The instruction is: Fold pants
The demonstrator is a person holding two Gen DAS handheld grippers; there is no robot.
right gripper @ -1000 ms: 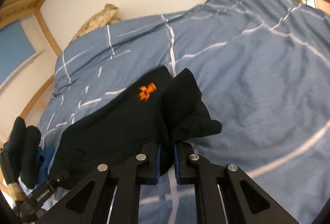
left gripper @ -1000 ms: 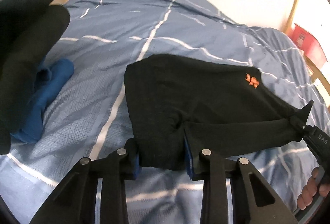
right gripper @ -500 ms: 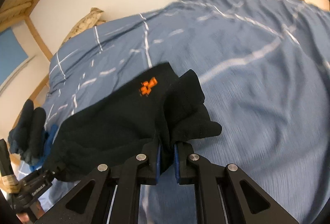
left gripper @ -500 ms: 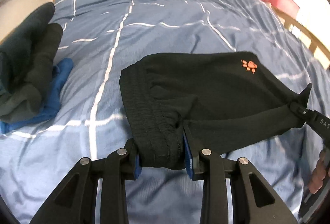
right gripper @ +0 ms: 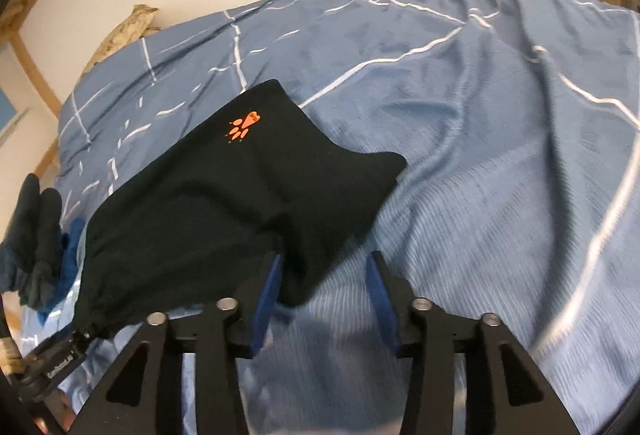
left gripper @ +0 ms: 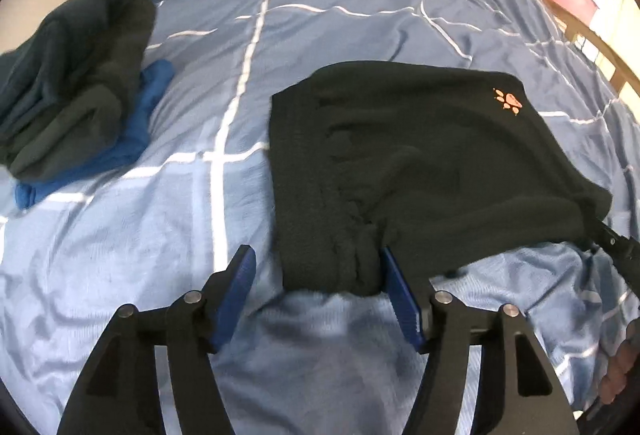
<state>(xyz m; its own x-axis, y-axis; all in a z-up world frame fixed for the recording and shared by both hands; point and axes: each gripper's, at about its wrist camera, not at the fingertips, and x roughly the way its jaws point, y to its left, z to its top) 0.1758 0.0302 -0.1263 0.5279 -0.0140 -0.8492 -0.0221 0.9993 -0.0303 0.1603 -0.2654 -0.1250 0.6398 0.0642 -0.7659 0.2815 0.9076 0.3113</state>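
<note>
Pants (left gripper: 420, 163) black, folded flat, orange paw logo; both tools opening, pads off the cloth

A bed under a blue checked duvet (left gripper: 360, 15) carries folded black pants (left gripper: 420, 163) mid-surface — dark and blue clothes (left gripper: 72, 95) piled near its left edge.
</note>
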